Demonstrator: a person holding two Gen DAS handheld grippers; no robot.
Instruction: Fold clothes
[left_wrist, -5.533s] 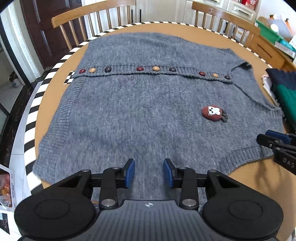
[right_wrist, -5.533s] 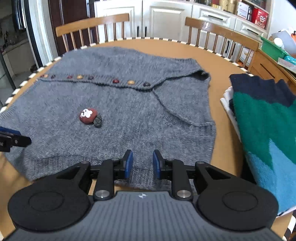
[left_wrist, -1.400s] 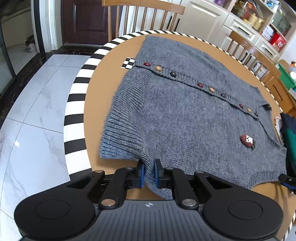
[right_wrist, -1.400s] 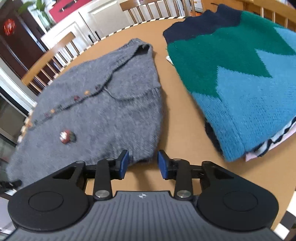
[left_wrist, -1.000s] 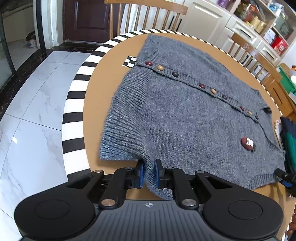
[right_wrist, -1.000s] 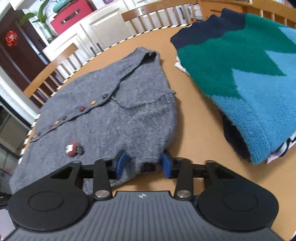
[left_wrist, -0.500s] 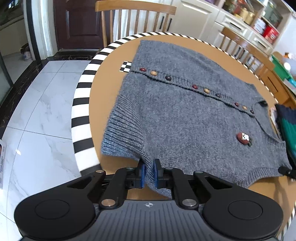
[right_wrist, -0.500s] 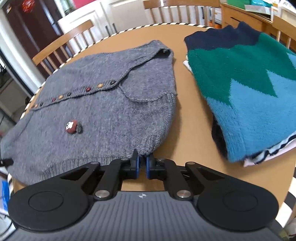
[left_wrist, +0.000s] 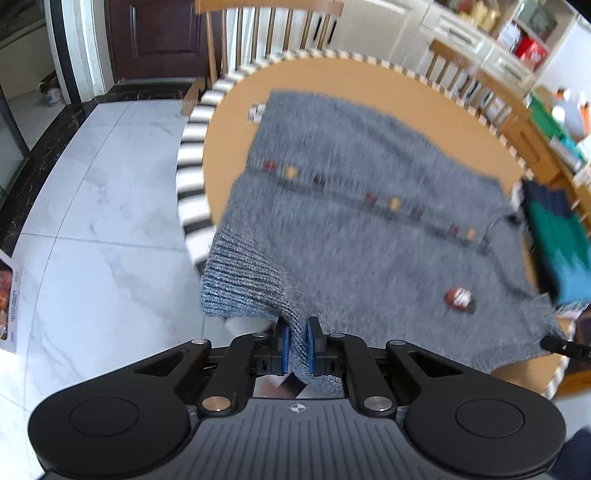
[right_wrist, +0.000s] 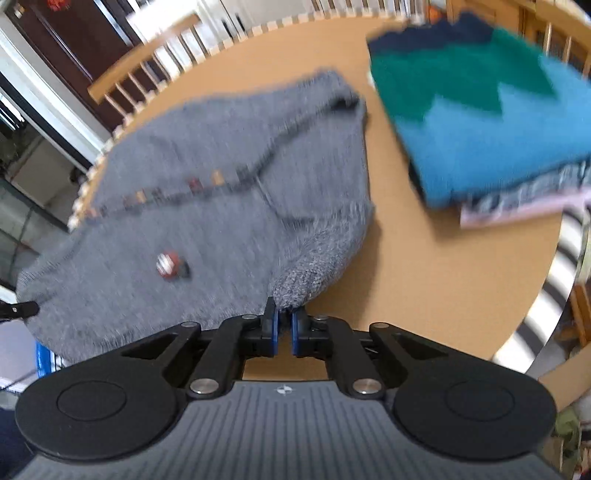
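A round wooden table (left_wrist: 229, 147) with a black-and-white striped rim carries the clothes; wooden chairs (right_wrist: 147, 74) stand at its far side, and white marble floor tiles (left_wrist: 92, 221) show beside it in the left wrist view. Both views are blurred.

The grey knitted vest (left_wrist: 351, 229) covers much of the tabletop, front side up. Most of it rests on the wood, while its near edge rises off the table toward the two tools, so that the ribbed hem corner hangs in folds over the striped rim. A band of red, tan and dark buttons (left_wrist: 393, 203) runs across the vest, and a small red and white patch (left_wrist: 458, 297) sits between that band and the near edge.

A pile of folded clothes (right_wrist: 480, 110), topped by a sweater in navy, green and blue, lies on the table just beside the neck end of the vest, near but apart from it.

The left gripper (left_wrist: 295, 345) is clamped on the ribbed hem corner, grey knit filling the narrow gap between its blue pads (left_wrist: 282, 345). The right gripper (right_wrist: 283, 330) pinches the ribbed edge at the opposite corner, its jaws nearly together with the knit caught at their tips. Each tool's black tip shows at the edge of the other's view.
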